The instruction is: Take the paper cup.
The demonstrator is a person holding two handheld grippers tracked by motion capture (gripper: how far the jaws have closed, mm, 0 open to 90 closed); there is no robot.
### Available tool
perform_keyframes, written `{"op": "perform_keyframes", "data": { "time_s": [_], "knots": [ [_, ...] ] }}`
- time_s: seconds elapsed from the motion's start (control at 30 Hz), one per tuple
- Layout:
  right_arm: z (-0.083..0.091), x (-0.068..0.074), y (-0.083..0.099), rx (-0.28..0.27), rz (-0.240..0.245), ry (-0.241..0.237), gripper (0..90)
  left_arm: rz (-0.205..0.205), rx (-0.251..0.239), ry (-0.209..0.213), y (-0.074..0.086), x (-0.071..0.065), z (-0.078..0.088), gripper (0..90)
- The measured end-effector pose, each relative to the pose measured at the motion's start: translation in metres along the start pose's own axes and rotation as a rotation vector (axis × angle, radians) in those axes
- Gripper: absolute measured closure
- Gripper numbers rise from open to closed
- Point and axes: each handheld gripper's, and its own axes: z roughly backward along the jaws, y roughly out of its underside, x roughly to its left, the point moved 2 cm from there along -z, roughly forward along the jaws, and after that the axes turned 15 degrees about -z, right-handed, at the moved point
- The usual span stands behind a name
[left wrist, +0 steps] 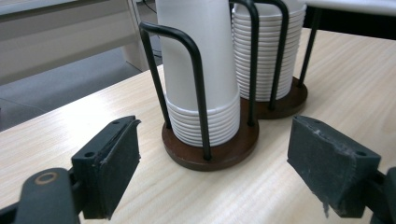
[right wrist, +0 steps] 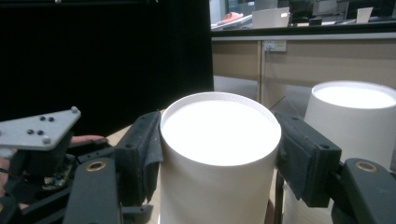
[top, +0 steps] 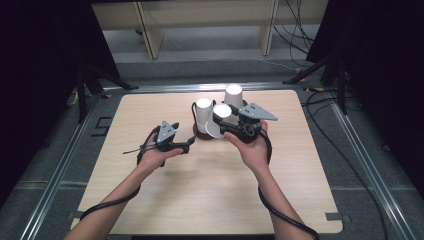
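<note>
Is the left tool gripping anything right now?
No, the left tool stands open over bare table, short of the cup stack.

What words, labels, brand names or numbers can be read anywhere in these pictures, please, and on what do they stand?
None can be read.
The white paper cups in the wire holder are plain, with no print.
The cup held in the right claw is plain too.
The small plate on the far wall is too small to read.
</note>
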Motion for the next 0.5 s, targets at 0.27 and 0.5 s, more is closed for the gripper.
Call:
{"op": "perform_keyframes", "data": {
  "time_s": [0.27, 0.5],
  "knots": [
    [0.013, -0.005, 0.019, 0.013, -0.021, -0.006, 35.6, 0.001, -0.008, 0.017, 0.006, -0.012, 0.023, 16.4],
    [0.023, -0.011, 0.035, 0.031, -0.058, -0.003, 35.6, 0.006, -0.013, 0.032, 0.009, -0.019, 0.037, 16.3]
  ]
}}
